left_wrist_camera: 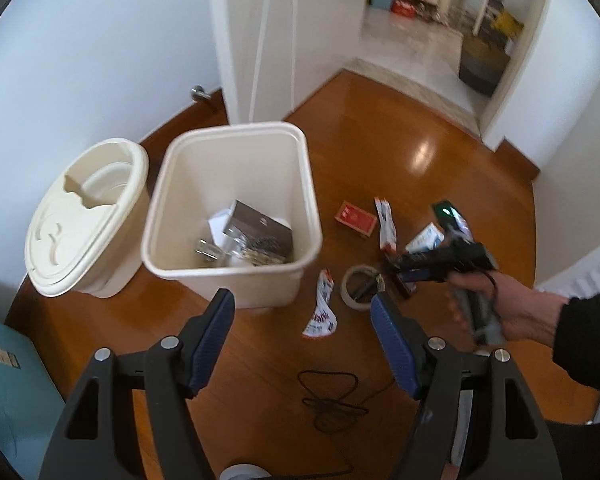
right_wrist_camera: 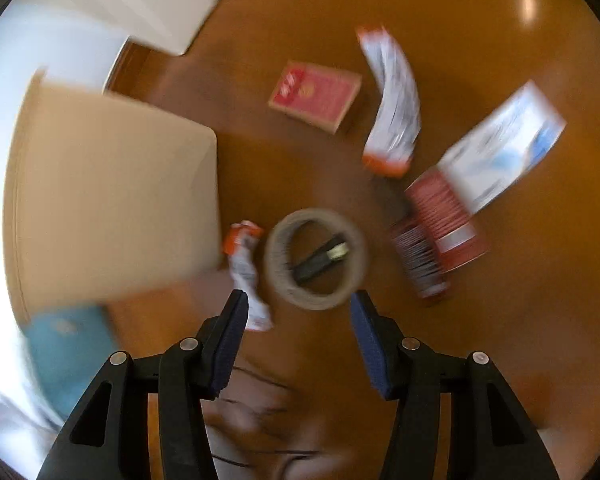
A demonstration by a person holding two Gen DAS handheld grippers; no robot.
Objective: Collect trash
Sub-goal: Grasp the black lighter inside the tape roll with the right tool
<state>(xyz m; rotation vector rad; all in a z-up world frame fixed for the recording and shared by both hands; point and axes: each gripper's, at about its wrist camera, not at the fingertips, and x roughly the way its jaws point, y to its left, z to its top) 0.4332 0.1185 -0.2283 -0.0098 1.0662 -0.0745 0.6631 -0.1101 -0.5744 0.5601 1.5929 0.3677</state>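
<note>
An open cream bin [left_wrist_camera: 236, 148] stands on the wood floor with trash inside; its side shows blurred in the right wrist view [right_wrist_camera: 112, 192]. Beside it lie a crumpled wrapper [left_wrist_camera: 322, 308] [right_wrist_camera: 246, 268], a tape roll [left_wrist_camera: 358, 288] [right_wrist_camera: 316, 258], a red box [left_wrist_camera: 356, 218] [right_wrist_camera: 316, 94], a long wrapper [left_wrist_camera: 386, 224] [right_wrist_camera: 392, 104], a white-blue packet [left_wrist_camera: 424, 238] [right_wrist_camera: 500, 144] and a red can [right_wrist_camera: 444, 220]. My left gripper [left_wrist_camera: 302, 312] is open and empty, above the floor near the bin. My right gripper [right_wrist_camera: 298, 312] is open and empty, just above the tape roll; it also shows in the left wrist view [left_wrist_camera: 400, 270].
The bin's cream lid [left_wrist_camera: 84, 216] leans left of the bin. A black cable [left_wrist_camera: 332, 400] lies on the floor near me. A teal box [left_wrist_camera: 4, 380] is at the left. A white door [left_wrist_camera: 260, 40] and an open doorway [left_wrist_camera: 428, 40] are behind.
</note>
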